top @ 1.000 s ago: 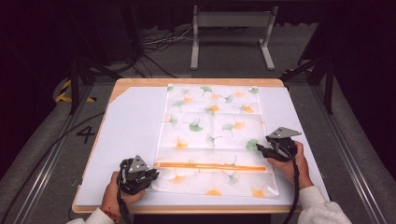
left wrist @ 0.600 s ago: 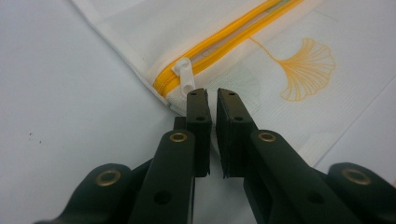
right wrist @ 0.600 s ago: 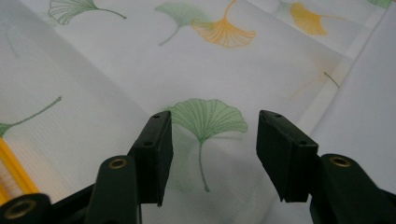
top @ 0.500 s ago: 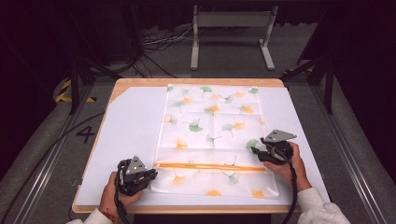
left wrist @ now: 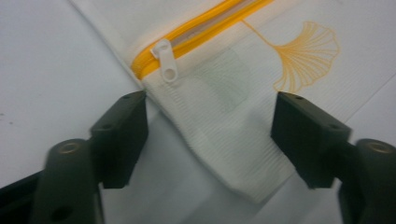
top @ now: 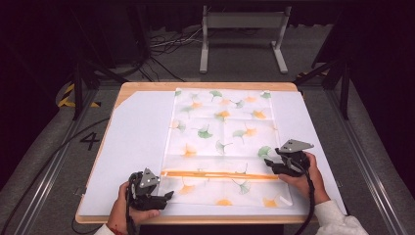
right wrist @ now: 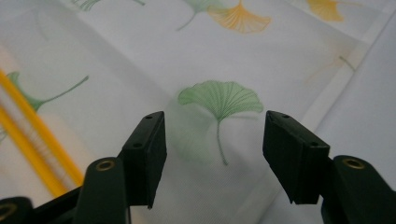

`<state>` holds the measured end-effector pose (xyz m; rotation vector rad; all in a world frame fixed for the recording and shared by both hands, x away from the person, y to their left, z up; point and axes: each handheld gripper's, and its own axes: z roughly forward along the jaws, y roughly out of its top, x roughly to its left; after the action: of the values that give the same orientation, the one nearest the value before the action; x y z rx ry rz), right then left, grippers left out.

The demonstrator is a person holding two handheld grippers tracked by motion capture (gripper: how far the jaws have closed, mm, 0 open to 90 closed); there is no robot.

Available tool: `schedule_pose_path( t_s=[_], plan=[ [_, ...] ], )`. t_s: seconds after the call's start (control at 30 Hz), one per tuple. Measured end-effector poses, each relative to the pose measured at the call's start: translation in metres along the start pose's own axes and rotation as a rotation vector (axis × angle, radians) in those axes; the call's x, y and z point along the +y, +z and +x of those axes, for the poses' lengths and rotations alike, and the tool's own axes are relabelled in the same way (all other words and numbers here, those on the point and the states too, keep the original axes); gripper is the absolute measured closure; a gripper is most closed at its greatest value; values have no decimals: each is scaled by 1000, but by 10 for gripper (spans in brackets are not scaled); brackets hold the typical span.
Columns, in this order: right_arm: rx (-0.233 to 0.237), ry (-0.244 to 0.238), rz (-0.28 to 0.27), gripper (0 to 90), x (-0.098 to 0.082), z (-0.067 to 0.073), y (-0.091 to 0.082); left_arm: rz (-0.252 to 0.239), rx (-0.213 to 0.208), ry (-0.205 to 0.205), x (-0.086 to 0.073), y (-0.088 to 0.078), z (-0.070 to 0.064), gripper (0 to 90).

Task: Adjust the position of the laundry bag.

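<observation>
On the white-covered table (top: 137, 147), a ginkgo-print zippered pouch (top: 220, 142) lies flat; the left gripper (left wrist: 210, 135), jaws just opened and clear of the near corner, should close on the white zipper pull (left wrist: 166, 65) while the right gripper (right wrist: 215, 154), open, pins the fabric

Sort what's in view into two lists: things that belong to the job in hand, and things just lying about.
In the job:
- white leaf-print bag
- its orange zipper
- white zipper pull
- left gripper, jaws just opened, bag corner between them
- right gripper, open over the bag

Lying about:
- white table cover
- metal stand
- floor cables
</observation>
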<state>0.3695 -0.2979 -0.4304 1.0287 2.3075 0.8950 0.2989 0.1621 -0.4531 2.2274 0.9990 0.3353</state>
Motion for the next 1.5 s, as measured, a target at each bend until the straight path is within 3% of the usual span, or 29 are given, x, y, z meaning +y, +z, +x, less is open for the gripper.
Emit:
schedule_pose_path(
  t_s=[0.07, 0.23, 0.4, 0.5, 0.53, 0.67, 0.73, 0.9, 1.2, 1.37, 1.4, 1.43, 1.5],
  plan=[
    [-6, -19, 6, 382, -3, 2, -3, 1, 6, -13, 0, 0, 0, 255],
    [-27, -1, 3, 364, -6, 1, -4, 7, 50, -37, 1, 1, -4, 249],
    [-12, 4, 8, 359, -8, 0, -3, 22, 50, -43, 3, 0, -3, 294],
    [-13, -3, 5, 359, -6, 2, -3, 14, 52, -46, 2, -2, -1, 416],
    [-13, -3, 5, 359, -6, 2, -3, 10, 55, -39, 2, -3, -1, 416],
    [2, -11, 9, 357, -4, 4, -1, 16, 25, 8, 3, -4, -10, 686],
    [9, -11, 13, 357, -4, 4, 0, 5, 3, -26, 2, -4, -4, 707],
    [13, -11, 10, 357, -4, 4, -1, 1, 3, -36, 2, -5, 1, 855],
    [17, -8, -16, 363, -1, 4, -5, -47, 1, 15, 5, -14, 4, 884],
    [71, -37, -67, 411, 14, 19, -10, -73, 0, 55, 7, -19, 2, 885],
    [111, -62, -101, 449, 25, 32, -11, -70, 3, 60, 7, -19, 2, 885],
    [111, -62, -101, 449, 25, 32, -11, -74, 3, 67, 7, -19, 2, 885],
    [192, -102, -135, 548, 43, 52, -10, -78, 6, 74, 7, -19, 0, 885]
  ],
)
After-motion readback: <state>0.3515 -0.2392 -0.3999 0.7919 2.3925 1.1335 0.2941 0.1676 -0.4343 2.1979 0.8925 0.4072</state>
